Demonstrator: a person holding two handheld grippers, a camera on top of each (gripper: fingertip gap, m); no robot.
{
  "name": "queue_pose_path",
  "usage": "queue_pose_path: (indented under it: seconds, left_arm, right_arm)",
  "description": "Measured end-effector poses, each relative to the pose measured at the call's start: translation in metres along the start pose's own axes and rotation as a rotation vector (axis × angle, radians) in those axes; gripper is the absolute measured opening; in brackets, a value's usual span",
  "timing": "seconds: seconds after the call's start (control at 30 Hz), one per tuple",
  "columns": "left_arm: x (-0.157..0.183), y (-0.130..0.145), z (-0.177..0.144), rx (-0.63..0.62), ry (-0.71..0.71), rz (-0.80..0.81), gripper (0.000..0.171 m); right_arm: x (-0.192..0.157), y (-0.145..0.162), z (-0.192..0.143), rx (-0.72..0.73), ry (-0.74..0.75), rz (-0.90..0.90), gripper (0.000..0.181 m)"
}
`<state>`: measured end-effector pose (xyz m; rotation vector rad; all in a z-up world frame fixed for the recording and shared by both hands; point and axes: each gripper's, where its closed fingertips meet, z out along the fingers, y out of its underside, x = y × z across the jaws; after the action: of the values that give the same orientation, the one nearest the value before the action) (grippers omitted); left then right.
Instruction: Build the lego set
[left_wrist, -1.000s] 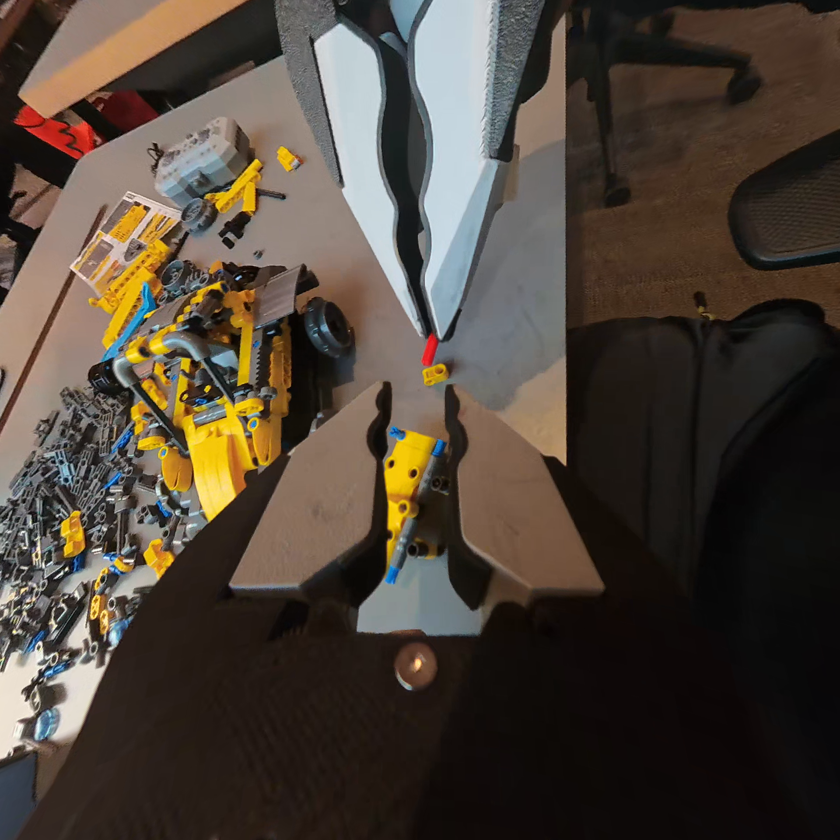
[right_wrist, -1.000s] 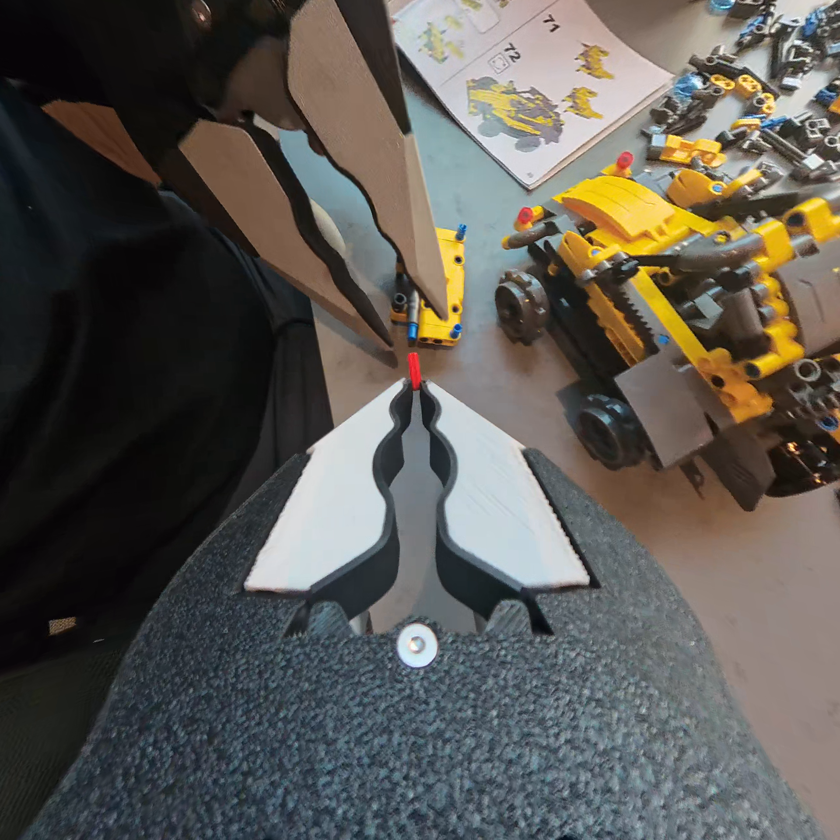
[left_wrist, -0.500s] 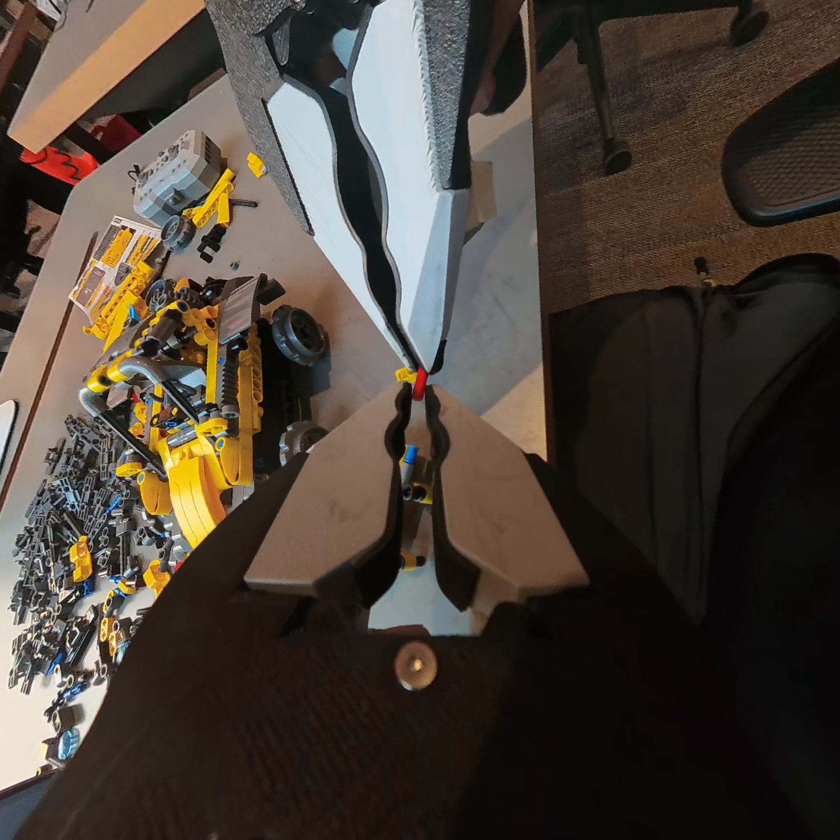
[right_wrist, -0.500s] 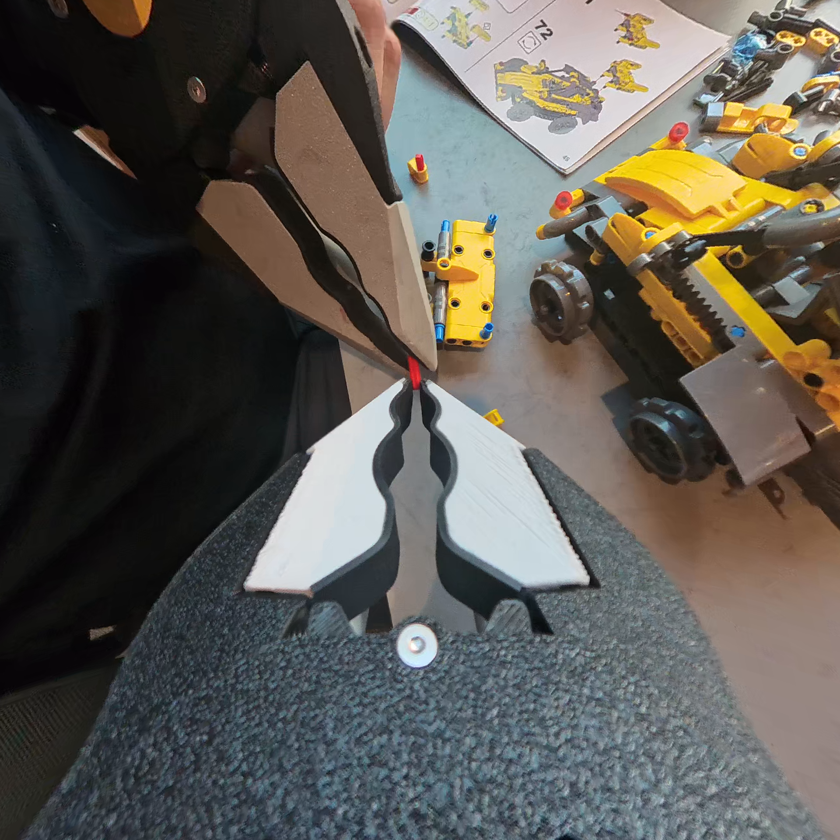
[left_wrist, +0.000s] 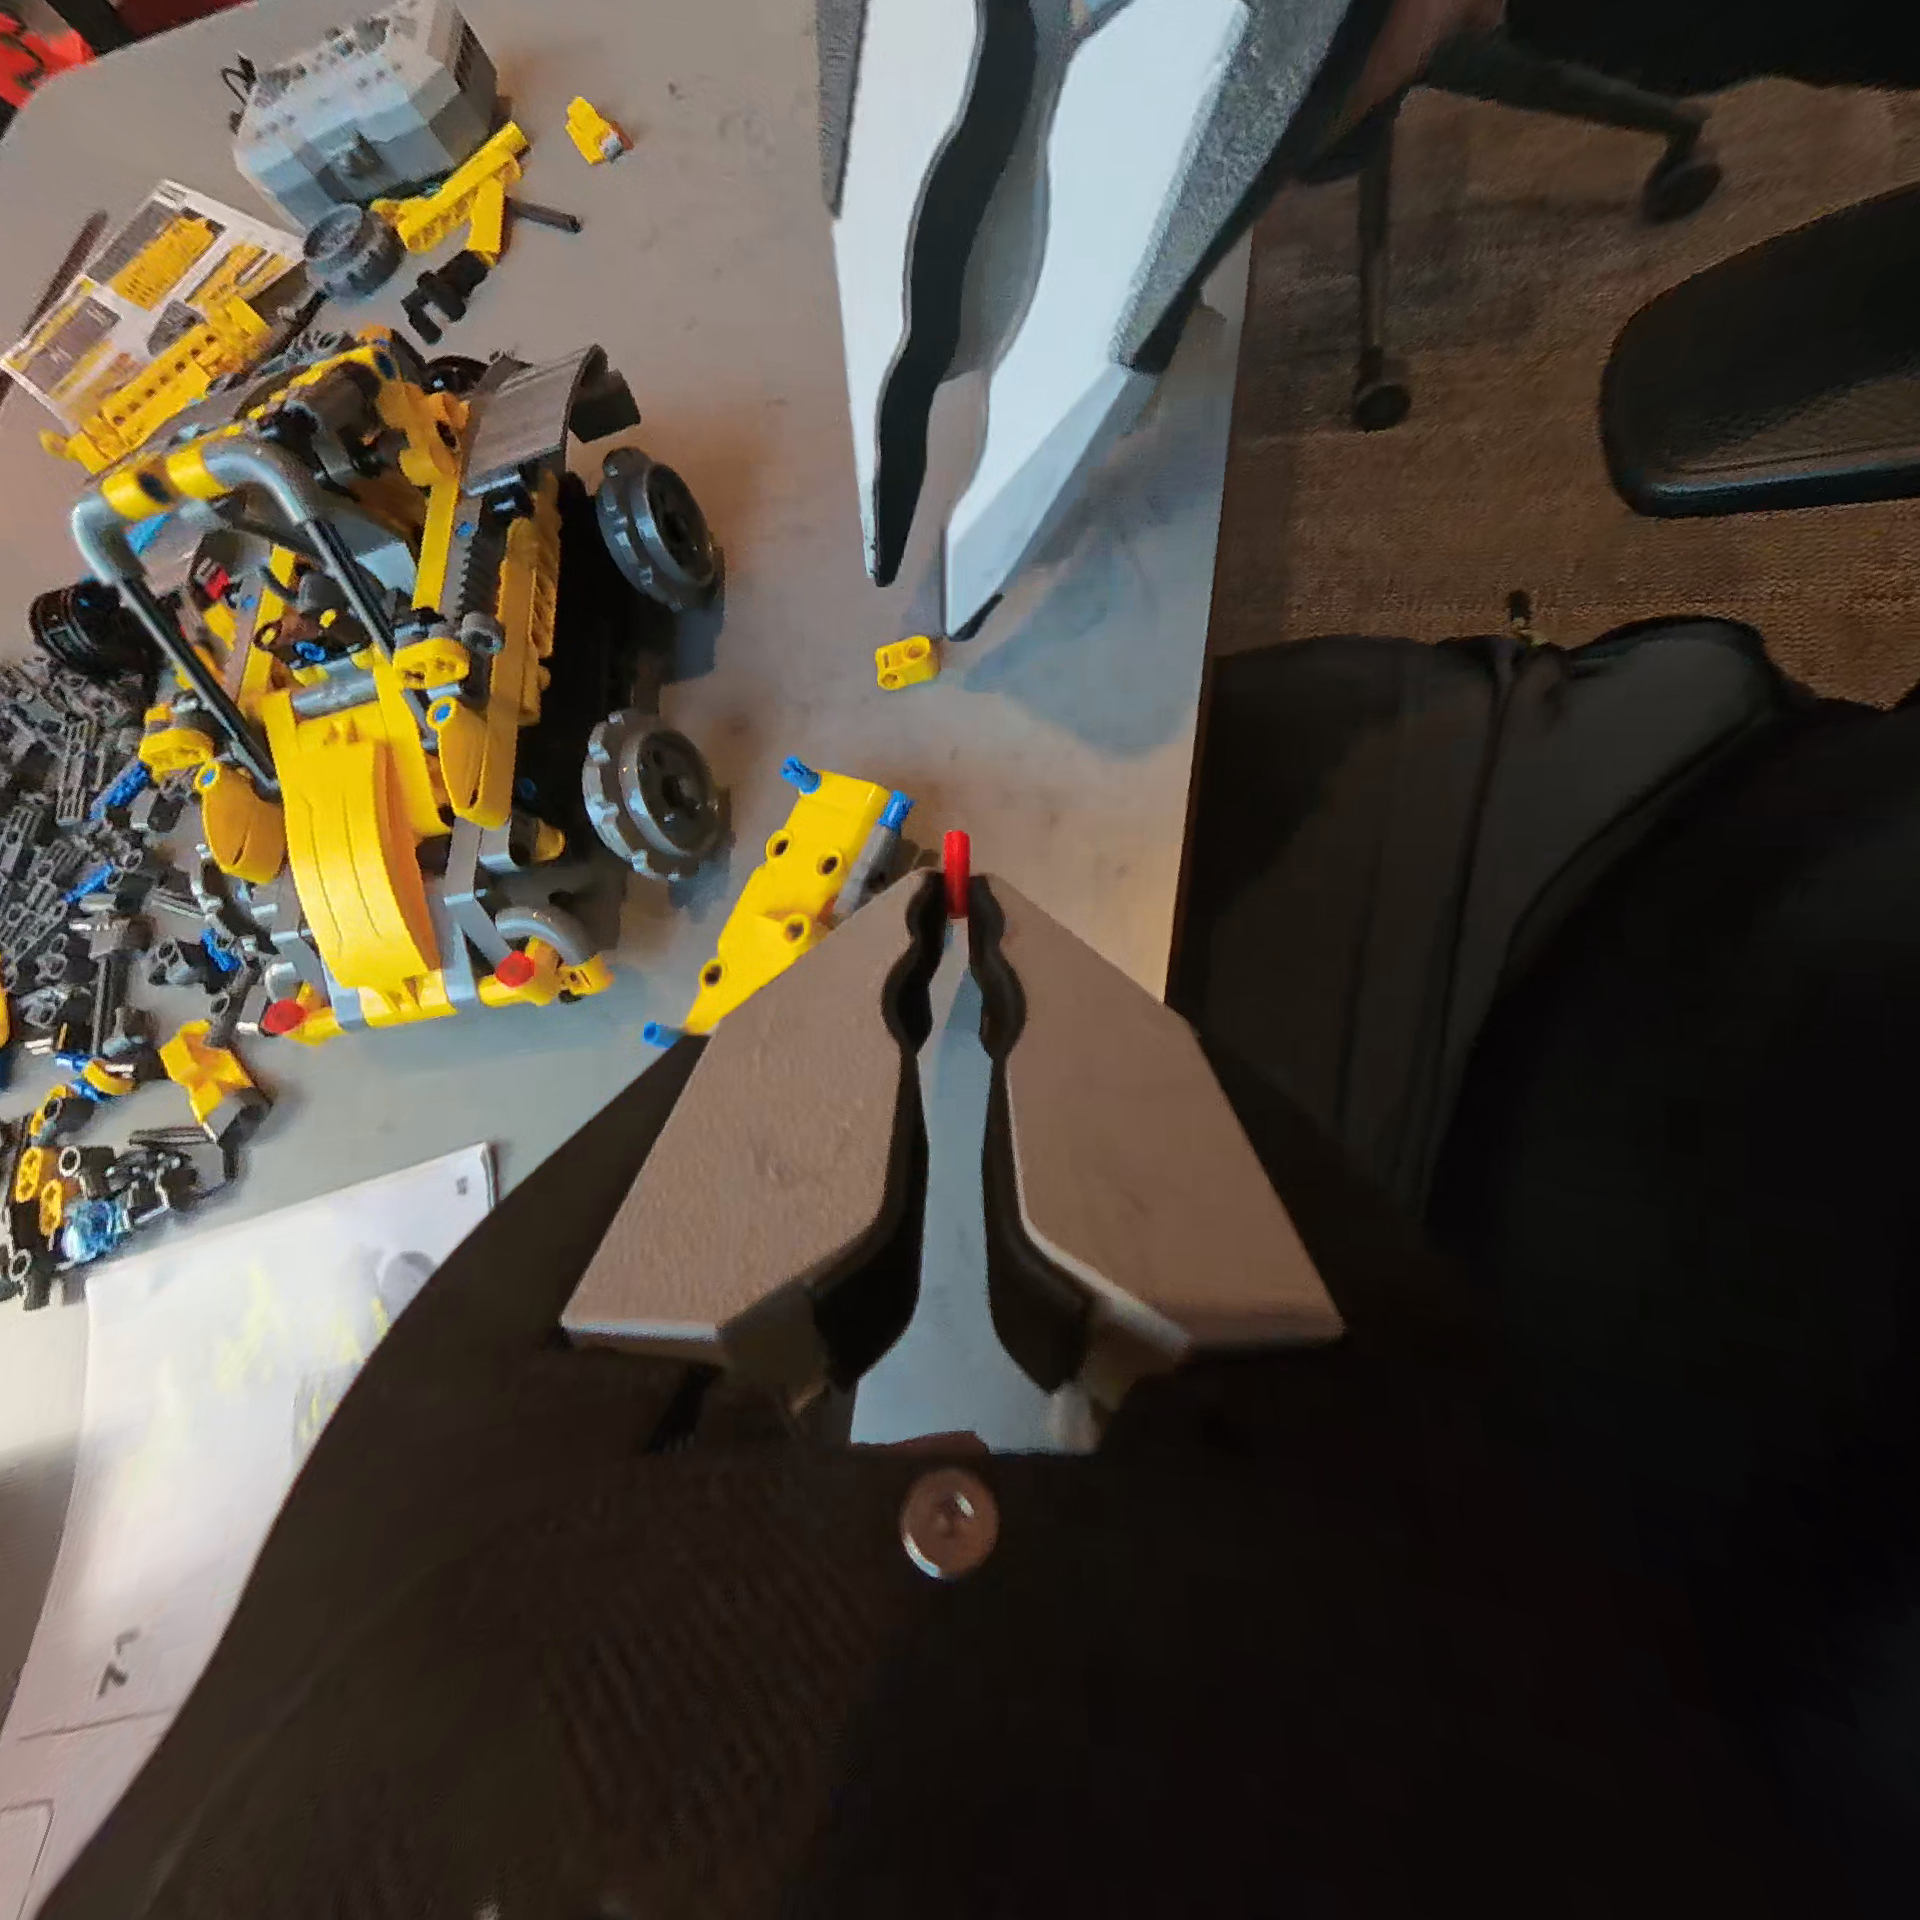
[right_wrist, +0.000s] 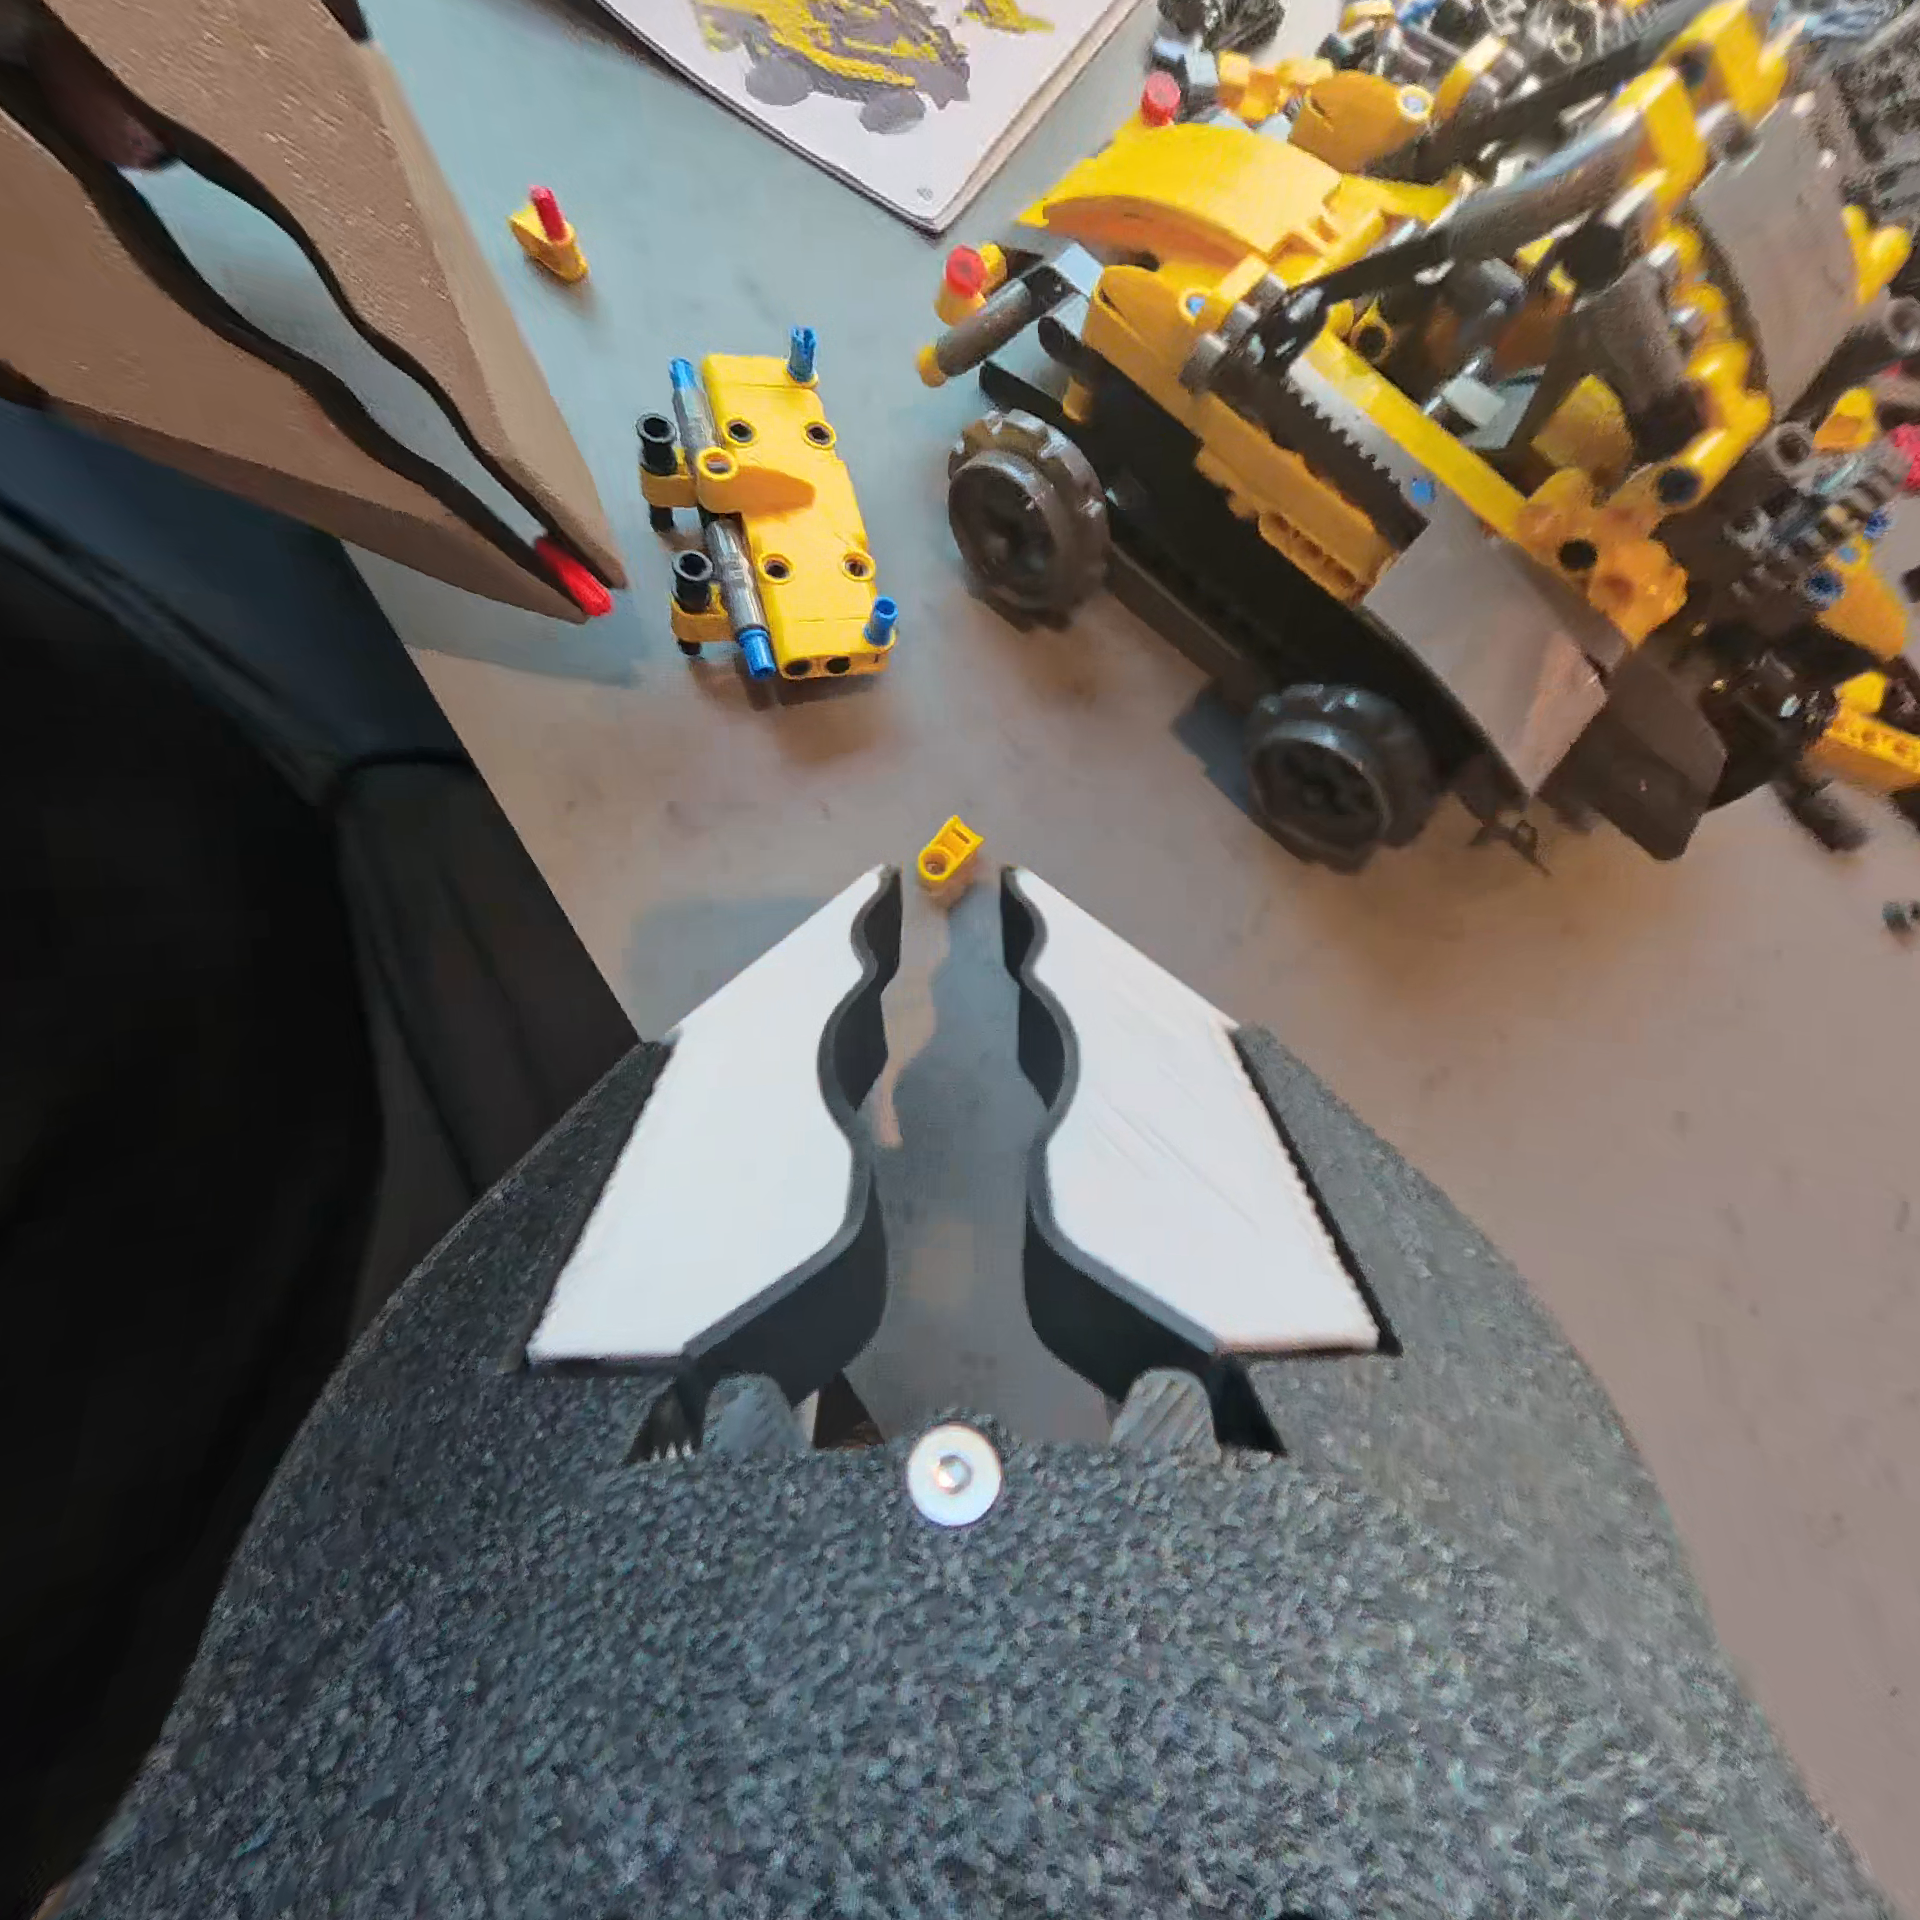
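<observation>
At the near edge of a grey table (left_wrist: 1039, 748), the left gripper (left_wrist: 956, 896) pinches a small red pin (left_wrist: 956, 873) between its tan fingertips, the pin's long axis running forward along the fingers and its free end poking out past the tips. In the right wrist view the same pin (right_wrist: 574, 578) points out of the tan tips toward a yellow block assembly (right_wrist: 774, 520) with blue pins that lies flat on the table just beside it. The right gripper (right_wrist: 948, 883), white-fingered, has its jaws spread a little and holds nothing; a small yellow connector (right_wrist: 948, 850) lies on the table just ahead of the gap between its tips. A partly built yellow toy vehicle (left_wrist: 395, 707) stands farther along, beside loose dark parts (left_wrist: 73, 831) and an open instruction booklet (right_wrist: 883, 83).
</observation>
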<state>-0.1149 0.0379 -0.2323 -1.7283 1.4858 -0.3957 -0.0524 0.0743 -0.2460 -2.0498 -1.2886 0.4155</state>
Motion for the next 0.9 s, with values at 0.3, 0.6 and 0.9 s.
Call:
queue_pose_path:
  seconds: [0.3, 0.6, 0.9]
  left_arm:
    - [0.000, 0.005, -0.006, 0.027, -0.052, 0.021, 0.001]
    - [0.001, 0.010, -0.010, 0.049, -0.045, -0.017, 0.001]
    - [0.000, 0.010, -0.013, 0.053, -0.040, -0.007, 0.001]
  right_arm:
    - [0.003, 0.000, 0.016, 0.008, 0.055, 0.120, 0.013]
    - [0.000, 0.000, 0.014, 0.059, -0.122, 0.405, 0.007]
    - [-0.007, 0.008, 0.008, 0.011, -0.301, 0.629, 0.012]
